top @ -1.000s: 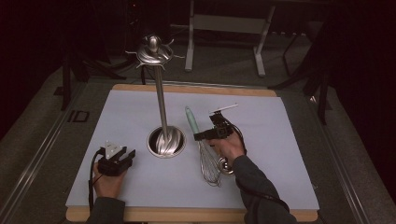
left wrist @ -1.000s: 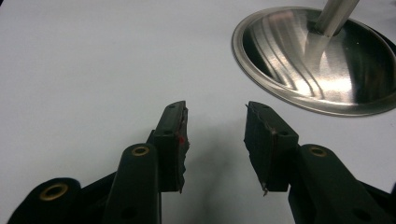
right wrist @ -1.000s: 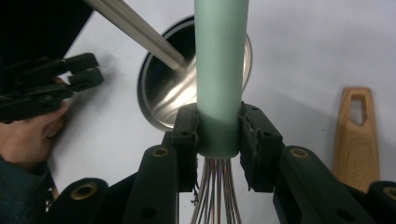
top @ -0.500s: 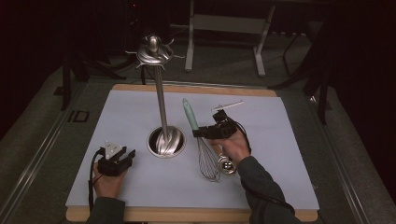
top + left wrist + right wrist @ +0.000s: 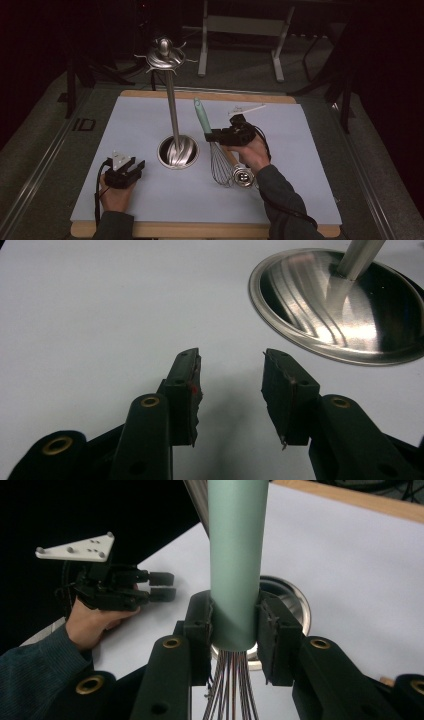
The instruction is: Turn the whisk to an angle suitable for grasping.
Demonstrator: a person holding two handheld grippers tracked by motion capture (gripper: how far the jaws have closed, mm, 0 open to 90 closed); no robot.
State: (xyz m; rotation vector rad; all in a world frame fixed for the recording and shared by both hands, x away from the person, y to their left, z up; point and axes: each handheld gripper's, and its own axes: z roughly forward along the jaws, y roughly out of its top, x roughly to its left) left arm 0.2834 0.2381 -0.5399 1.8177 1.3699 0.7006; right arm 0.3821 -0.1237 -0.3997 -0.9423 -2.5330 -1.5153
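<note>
The right gripper (image 5: 216,136) is clamping the whisk (image 5: 210,137) by its green handle just right of the stand (image 5: 177,151), long axis tilting up toward the hooks. The left gripper (image 5: 231,372) is resting agape, empty, left of the stand on the bench (image 5: 300,200).

Steel stand (image 5: 172,100) on white mat (image 5: 300,165)

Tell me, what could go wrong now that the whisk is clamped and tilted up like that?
Two risks, I'd say. The right gripper pinches the whisk at the smooth bottom end of its mint handle, just above the wires, so it could slip or swing. Also, the raised handle stands close to the tall metal stand; a careless swing might knock its pole. The left gripper rests open on the table, too far to help.
</note>
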